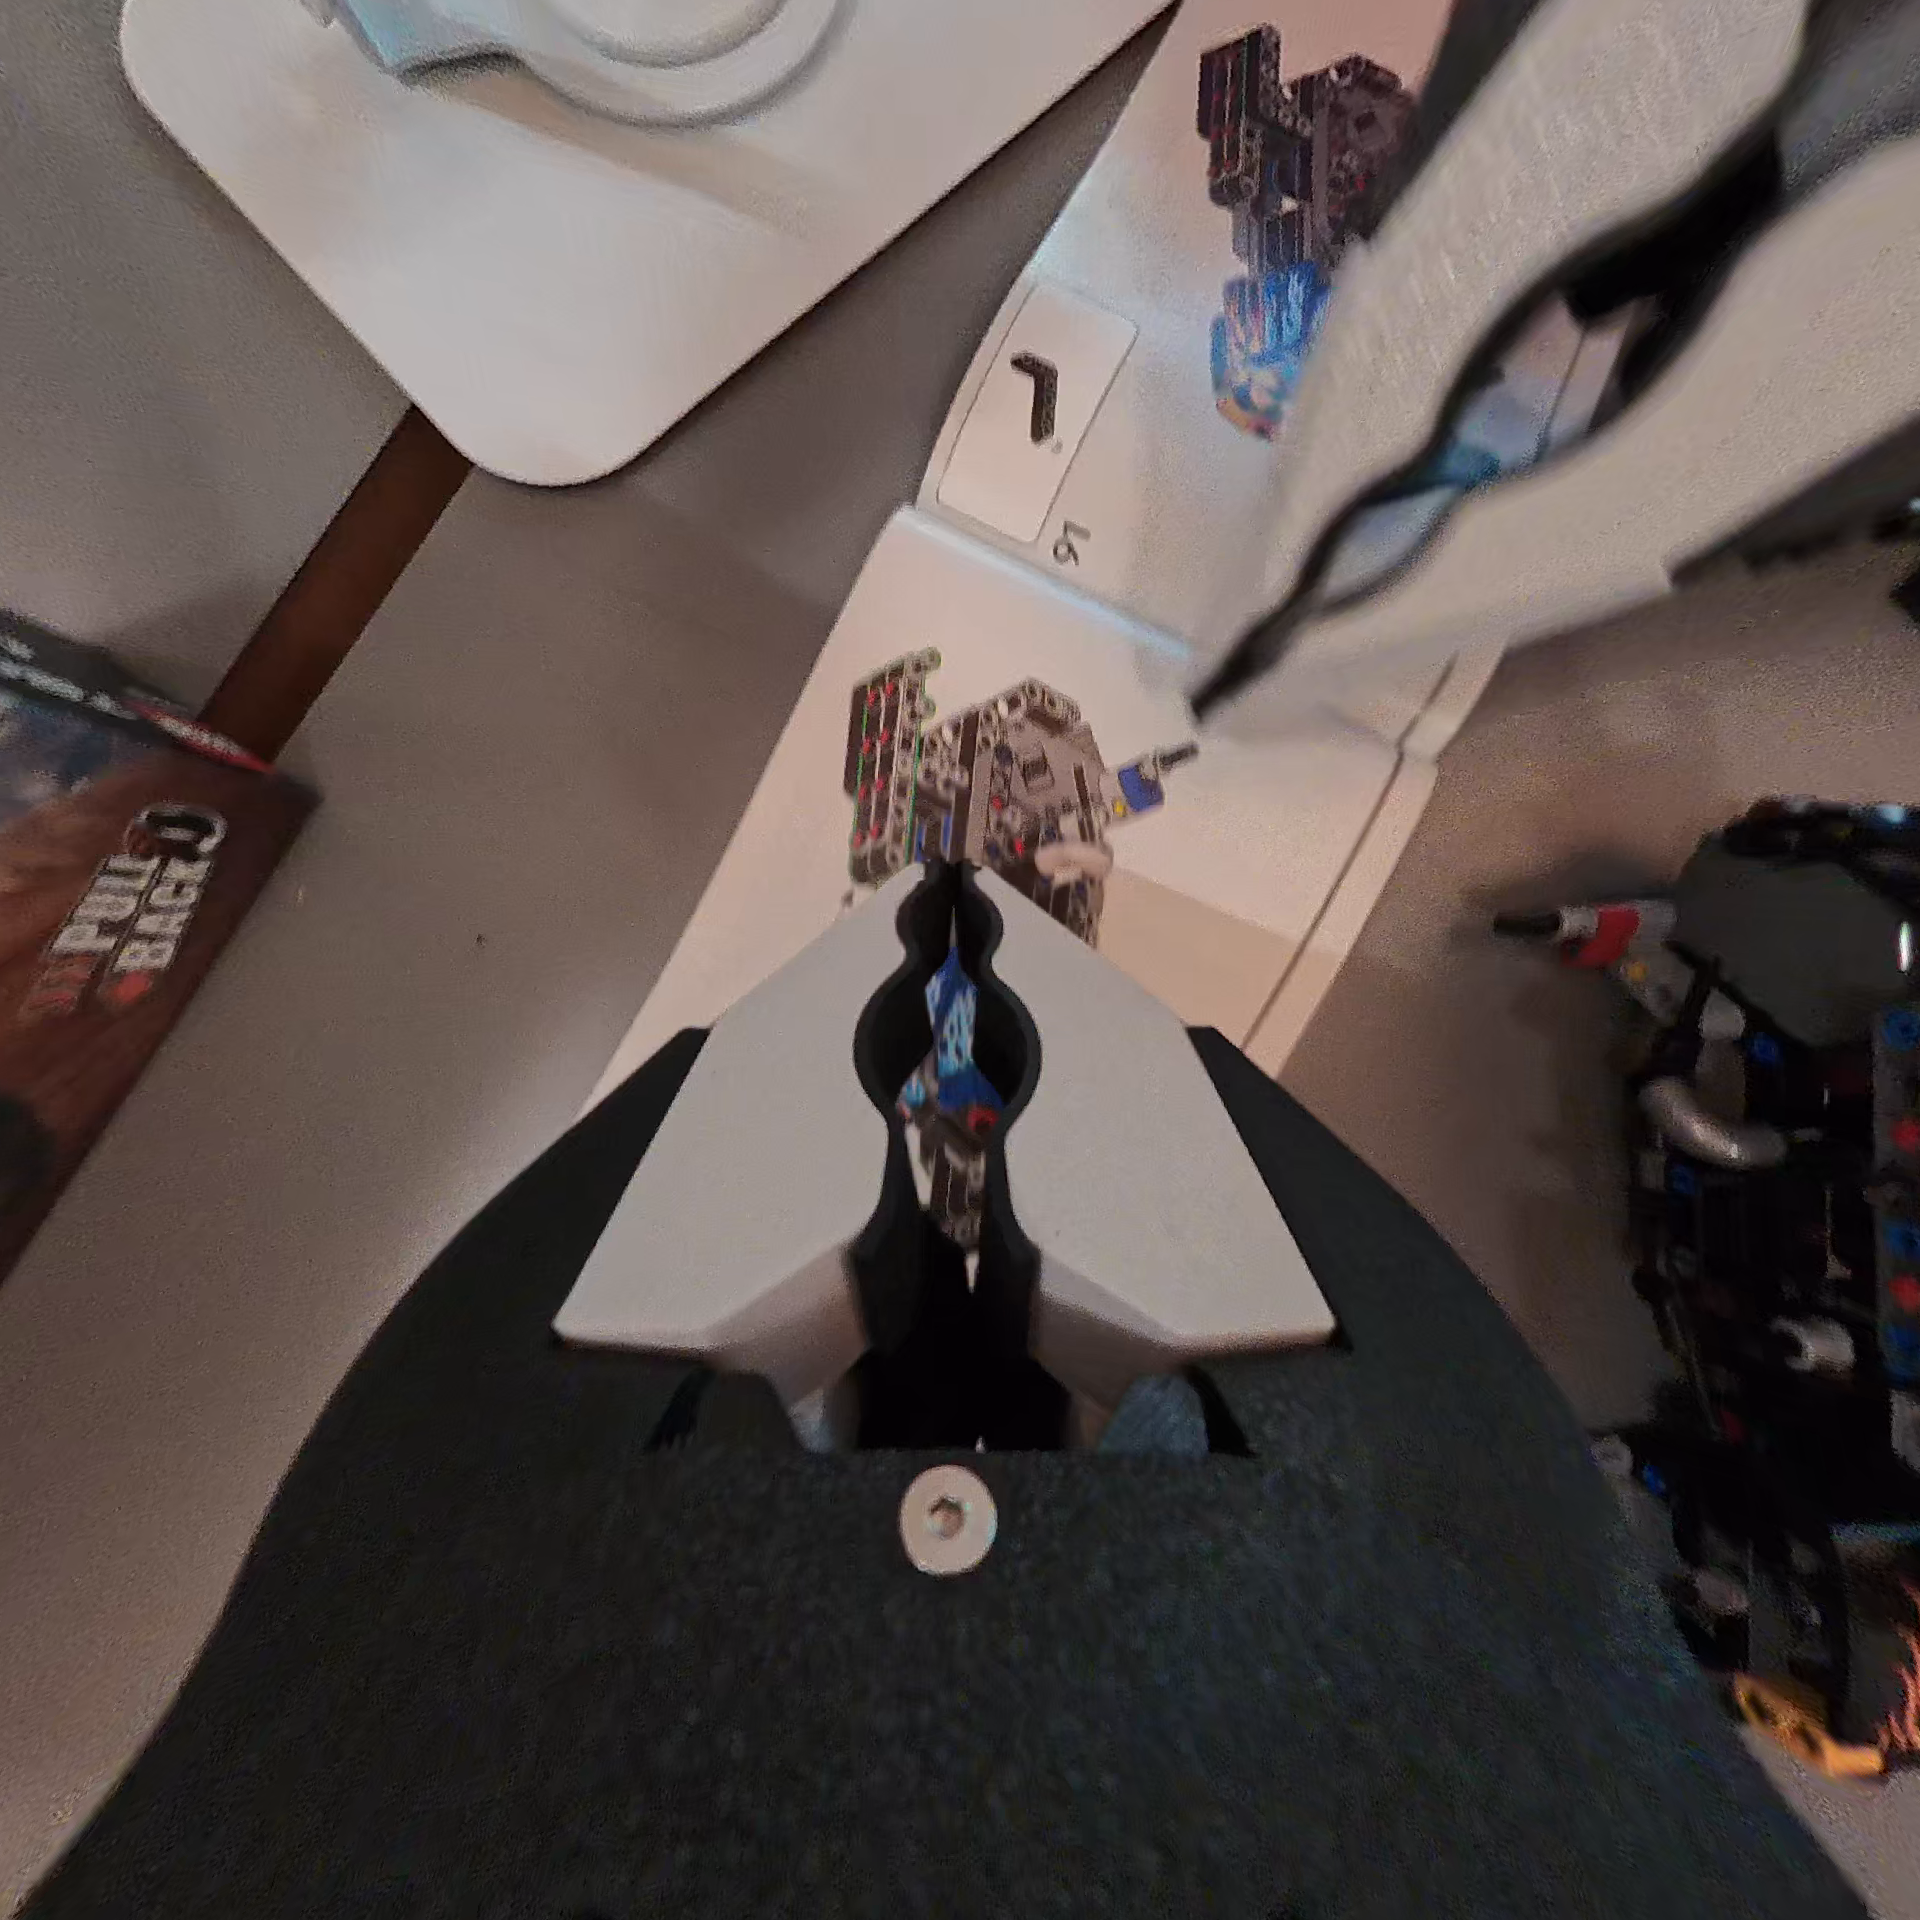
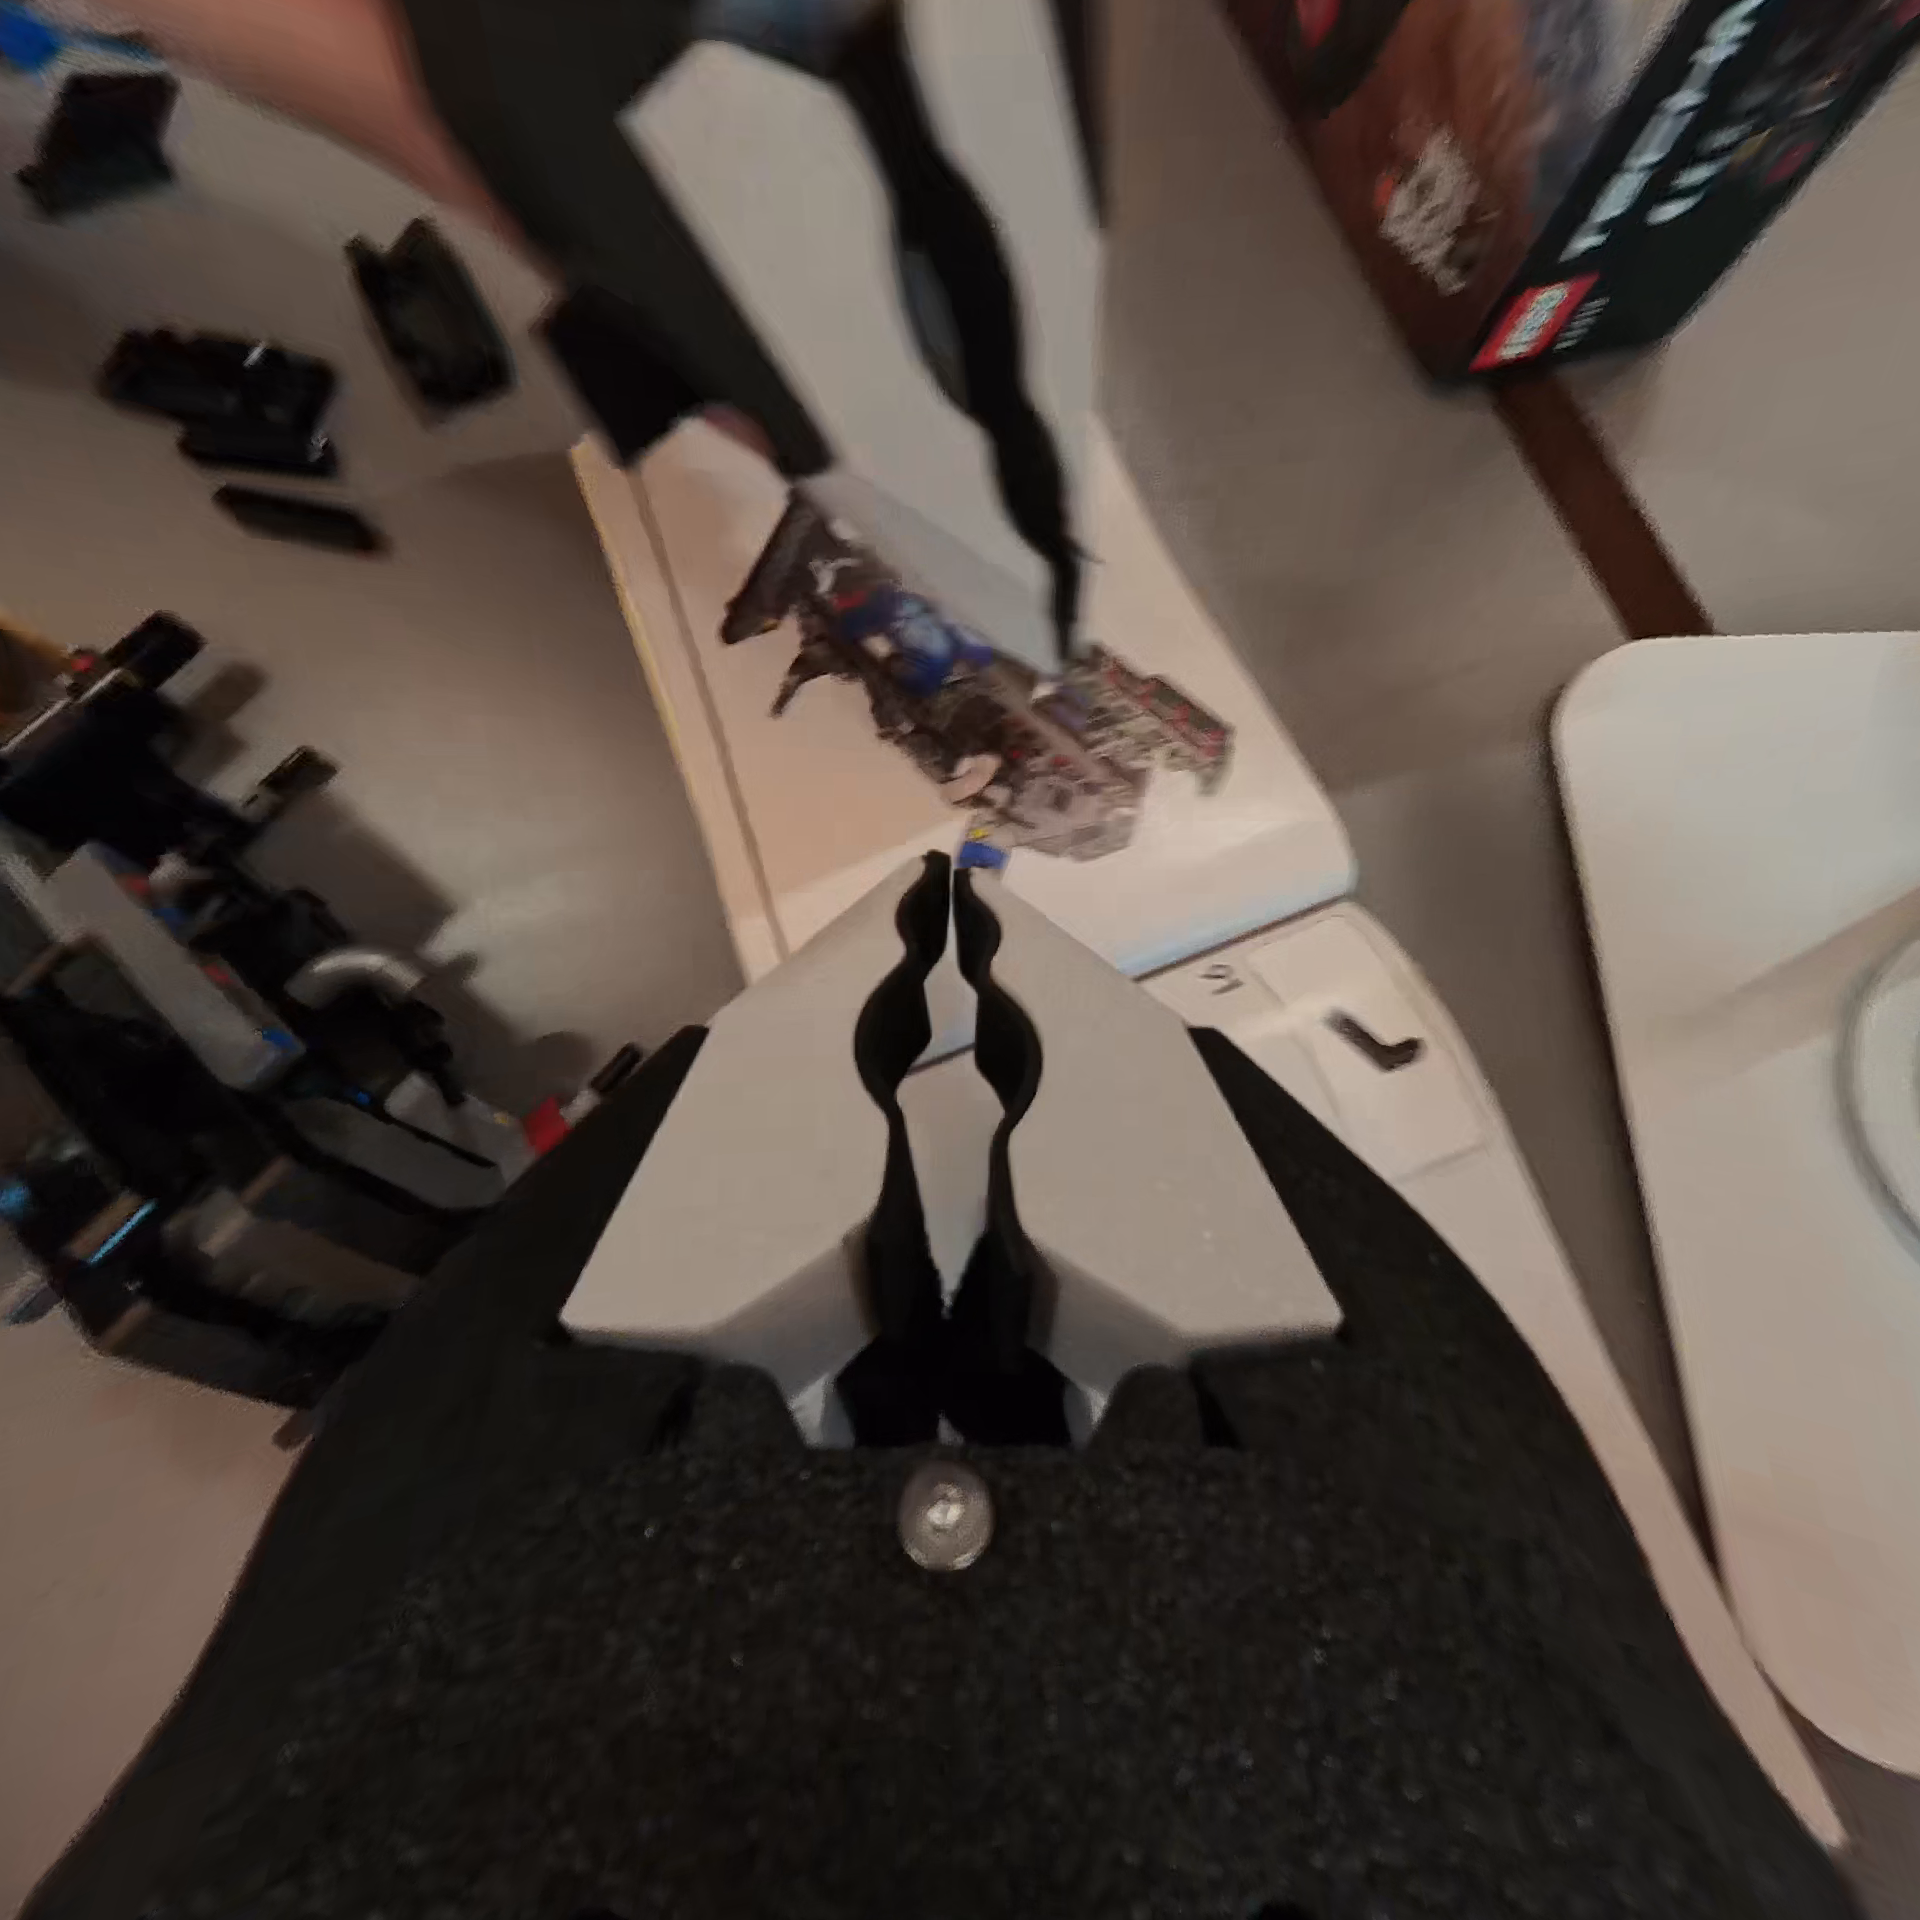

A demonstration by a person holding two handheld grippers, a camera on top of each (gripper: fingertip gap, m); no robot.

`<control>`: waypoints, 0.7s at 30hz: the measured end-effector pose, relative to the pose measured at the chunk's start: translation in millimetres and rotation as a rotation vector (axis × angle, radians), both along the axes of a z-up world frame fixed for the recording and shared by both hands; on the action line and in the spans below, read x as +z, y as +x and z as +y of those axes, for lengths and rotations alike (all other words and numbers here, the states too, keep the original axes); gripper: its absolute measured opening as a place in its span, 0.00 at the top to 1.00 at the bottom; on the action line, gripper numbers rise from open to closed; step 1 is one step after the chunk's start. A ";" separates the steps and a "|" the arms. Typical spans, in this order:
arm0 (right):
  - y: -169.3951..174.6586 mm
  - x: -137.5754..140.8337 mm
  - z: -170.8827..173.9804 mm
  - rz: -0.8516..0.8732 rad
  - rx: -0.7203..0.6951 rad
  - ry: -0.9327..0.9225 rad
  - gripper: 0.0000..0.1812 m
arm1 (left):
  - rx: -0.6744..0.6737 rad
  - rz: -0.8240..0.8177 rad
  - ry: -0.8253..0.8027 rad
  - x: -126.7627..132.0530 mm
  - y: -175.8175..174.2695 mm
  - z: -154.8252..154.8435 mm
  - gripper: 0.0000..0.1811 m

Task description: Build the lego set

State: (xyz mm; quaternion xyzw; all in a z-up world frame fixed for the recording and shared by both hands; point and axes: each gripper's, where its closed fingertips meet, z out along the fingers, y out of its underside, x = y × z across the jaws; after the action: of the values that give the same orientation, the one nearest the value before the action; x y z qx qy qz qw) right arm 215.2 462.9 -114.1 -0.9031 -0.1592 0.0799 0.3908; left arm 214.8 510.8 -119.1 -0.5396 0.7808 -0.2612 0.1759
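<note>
Hovering over one open manual (image 1: 1340, 883), my left gripper (image 1: 953, 883) and right gripper (image 2: 951, 868) both pinched together, empty; one box (image 1: 114, 914) sits nearby

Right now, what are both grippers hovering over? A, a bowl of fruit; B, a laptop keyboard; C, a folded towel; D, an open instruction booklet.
D: below the left gripper and the right gripper, both with jaws shut, lies the open instruction booklet, its pages showing printed pictures of the model.
</note>
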 end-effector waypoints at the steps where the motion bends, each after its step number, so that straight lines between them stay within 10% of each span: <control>1: 11.4 1.4 4.2 -0.029 -0.041 0.005 1.00 | 0.001 0.006 0.032 -1.1 -12.1 4.0 1.00; 12: 45.1 -27.8 21.4 -0.283 -0.084 -0.040 1.00 | 0.021 0.036 0.057 -25.5 -67.9 12.3 1.00; 21: 44.8 -1.5 15.3 -0.167 -0.182 0.013 1.00 | 0.103 -0.043 -0.001 -7.9 -80.7 21.5 1.00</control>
State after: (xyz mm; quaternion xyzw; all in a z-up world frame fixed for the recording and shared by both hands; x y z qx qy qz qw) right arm 260.0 478.2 -115.5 -0.9148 -0.1092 -0.0321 0.3875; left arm 134.1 532.3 -127.0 -0.5734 0.7480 -0.2635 0.2056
